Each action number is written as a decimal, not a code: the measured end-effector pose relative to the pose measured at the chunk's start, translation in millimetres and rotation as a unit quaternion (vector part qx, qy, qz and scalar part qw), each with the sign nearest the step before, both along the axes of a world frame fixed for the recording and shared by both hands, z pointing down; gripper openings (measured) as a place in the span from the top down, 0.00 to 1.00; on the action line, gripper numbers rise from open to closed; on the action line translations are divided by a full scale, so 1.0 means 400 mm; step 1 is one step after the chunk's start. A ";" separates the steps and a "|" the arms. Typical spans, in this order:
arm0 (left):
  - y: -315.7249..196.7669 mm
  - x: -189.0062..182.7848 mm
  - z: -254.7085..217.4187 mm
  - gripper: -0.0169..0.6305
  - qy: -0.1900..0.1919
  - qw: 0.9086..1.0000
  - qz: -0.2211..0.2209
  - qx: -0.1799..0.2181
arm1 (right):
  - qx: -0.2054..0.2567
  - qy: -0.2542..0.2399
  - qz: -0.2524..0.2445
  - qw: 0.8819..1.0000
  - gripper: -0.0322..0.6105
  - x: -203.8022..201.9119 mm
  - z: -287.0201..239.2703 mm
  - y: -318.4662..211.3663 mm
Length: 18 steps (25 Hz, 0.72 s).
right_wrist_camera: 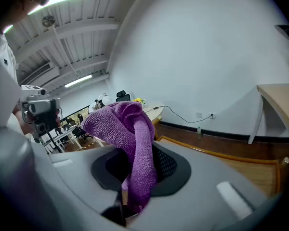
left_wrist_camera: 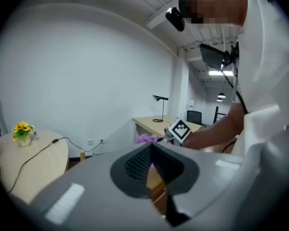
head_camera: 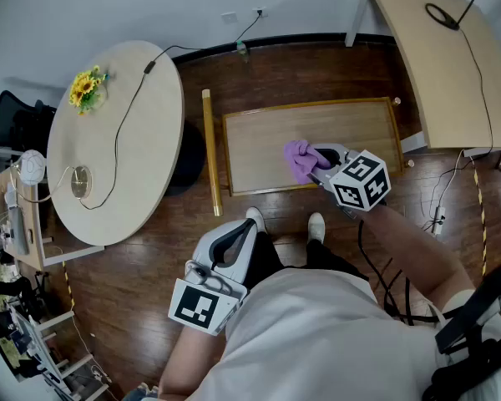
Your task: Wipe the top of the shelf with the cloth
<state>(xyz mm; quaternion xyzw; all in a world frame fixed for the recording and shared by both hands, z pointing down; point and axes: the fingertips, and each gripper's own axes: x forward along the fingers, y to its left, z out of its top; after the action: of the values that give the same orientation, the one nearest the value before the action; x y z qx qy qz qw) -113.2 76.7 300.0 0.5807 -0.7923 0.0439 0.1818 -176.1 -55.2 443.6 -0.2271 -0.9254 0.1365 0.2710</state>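
Note:
The purple cloth (head_camera: pixel 299 159) is bunched up in my right gripper (head_camera: pixel 320 161), which is shut on it above the wooden shelf top (head_camera: pixel 351 136). In the right gripper view the cloth (right_wrist_camera: pixel 135 143) hangs folded between the jaws of that gripper (right_wrist_camera: pixel 135 172). My left gripper (head_camera: pixel 234 242) is held low by the person's body, over the floor and away from the shelf, with its jaws together and nothing in them. In the left gripper view its dark pads (left_wrist_camera: pixel 151 165) meet, and the cloth (left_wrist_camera: pixel 145 139) and right gripper (left_wrist_camera: pixel 178 130) show beyond.
A round table (head_camera: pixel 108 140) with yellow flowers (head_camera: pixel 86 87) and a cable stands left of the shelf. A wooden post (head_camera: pixel 210 153) lies along the shelf's left edge. A desk (head_camera: pixel 447 48) with a lamp fills the upper right. Cables run over the floor at right.

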 end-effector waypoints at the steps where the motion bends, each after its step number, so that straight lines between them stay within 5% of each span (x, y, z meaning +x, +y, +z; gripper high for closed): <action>1: 0.005 -0.022 -0.005 0.94 -0.003 1.000 0.005 0.000 | -0.006 0.010 0.003 1.000 0.83 -0.038 0.027 0.010; 11: 0.077 -0.235 0.006 0.94 -0.002 0.999 0.040 -0.022 | -0.022 0.076 0.013 0.997 0.83 -0.442 0.289 0.144; 18: 0.114 -0.307 0.052 0.94 0.004 0.997 0.069 -0.040 | -0.024 0.141 0.033 0.989 0.83 -0.587 0.490 0.201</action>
<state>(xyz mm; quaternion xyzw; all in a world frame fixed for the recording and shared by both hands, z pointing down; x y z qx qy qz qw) -235.9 122.4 320.7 0.6267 -0.7469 0.0861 0.2048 -410.9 25.1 639.7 -0.1813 -0.8814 0.1978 0.3887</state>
